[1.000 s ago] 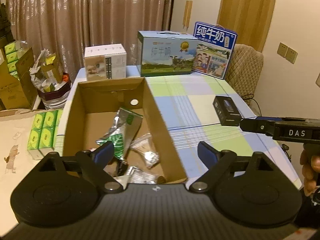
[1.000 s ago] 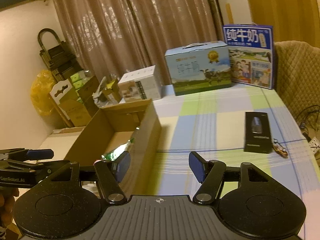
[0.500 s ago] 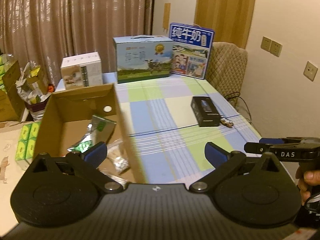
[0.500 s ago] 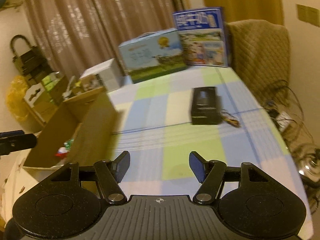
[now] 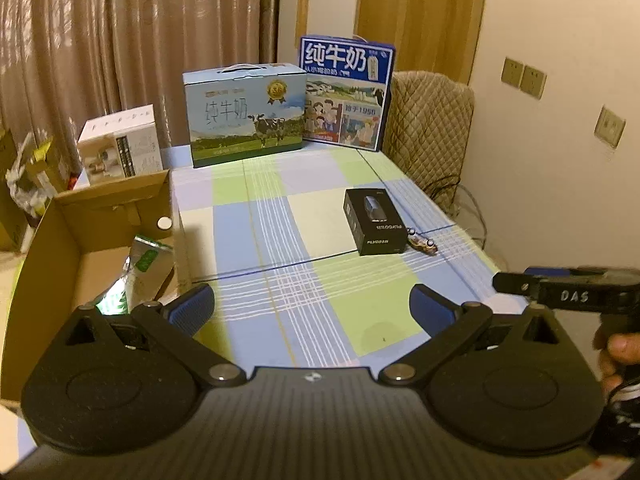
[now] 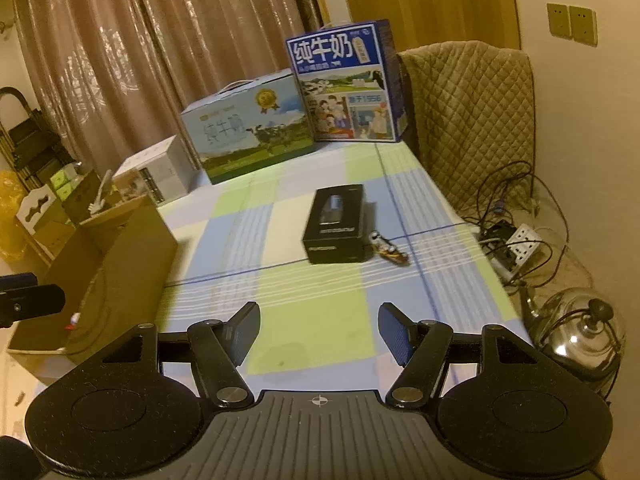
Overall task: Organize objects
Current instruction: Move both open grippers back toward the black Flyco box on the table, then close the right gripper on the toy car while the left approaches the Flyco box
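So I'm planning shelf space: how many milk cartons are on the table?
2. The light blue milk carton stands at the table's far edge, and the dark blue milk carton stands just right of it. Others may be out of view.

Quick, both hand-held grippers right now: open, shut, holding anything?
Left hand-held gripper: open, holding nothing.
Right hand-held gripper: open, holding nothing.

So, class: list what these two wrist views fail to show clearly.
- Cardboard box contents: right wrist view, its near wall hides them.
- Small object beside the black box: both views, too small to identify.
- Right gripper: left wrist view, cut off by the edge.
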A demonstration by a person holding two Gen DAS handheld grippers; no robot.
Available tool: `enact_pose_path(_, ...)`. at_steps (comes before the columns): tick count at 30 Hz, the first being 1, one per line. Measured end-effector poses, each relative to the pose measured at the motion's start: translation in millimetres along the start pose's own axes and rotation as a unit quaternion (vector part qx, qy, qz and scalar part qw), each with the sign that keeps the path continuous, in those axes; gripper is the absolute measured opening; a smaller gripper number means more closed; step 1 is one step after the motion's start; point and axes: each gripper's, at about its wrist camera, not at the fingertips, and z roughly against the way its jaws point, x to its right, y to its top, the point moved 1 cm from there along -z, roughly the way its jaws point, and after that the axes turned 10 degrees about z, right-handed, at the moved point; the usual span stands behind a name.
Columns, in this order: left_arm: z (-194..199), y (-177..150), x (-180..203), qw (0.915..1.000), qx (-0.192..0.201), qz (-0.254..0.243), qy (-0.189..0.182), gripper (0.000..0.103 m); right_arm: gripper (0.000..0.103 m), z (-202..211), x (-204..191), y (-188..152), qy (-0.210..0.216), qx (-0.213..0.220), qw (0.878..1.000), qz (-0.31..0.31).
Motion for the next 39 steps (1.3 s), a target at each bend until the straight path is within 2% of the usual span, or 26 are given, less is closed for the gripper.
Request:
enact_pose_path(7, -35.1, -1.3, 23.9, 1.0000, -0.008, -0.004, -0.002, 0.102, 0.063, -23.0, 28.5, 4.6, -0.020, -0.003, 0.999, 0.035)
enact_pose_path(14, -81.9, 1.6, 43.8, 0.9998, -0.016, -0.007, -0.003, 0.102, 0.062, -67.0, 55.0, 9.8, -0.027, -0.008, 0.997, 0.074)
enact_pose_path(21, -133.5, -0.4, 51.7, 0.9998, -0.016, -0.015, 0.006, 0.102, 0.061, -113.4, 75.1, 7.6, -0.019, -0.017, 0.997, 0.067)
enact_pose_path(26, -171.2, 2.6, 55.9, 0.9989, -0.043, -0.013, 0.012, 0.102, 0.054, -139.3, 77.4, 11.7, -0.011, -0.013, 0.995, 0.098)
enact_pose_path(31, -199.1, 7.5, 59.6, 0.9982, -0.056, -0.007, 0.019, 0.102, 0.043, -166.9, 79.4, 12.5, -0.012, -0.018, 0.992, 0.125)
enact_pose_path(39, -233.2, 10.7, 53.9, 0.9977, -0.063, 0.020, 0.014, 0.102, 0.037, -203.7, 77.1, 13.7, -0.003, -0.015, 0.985, 0.172)
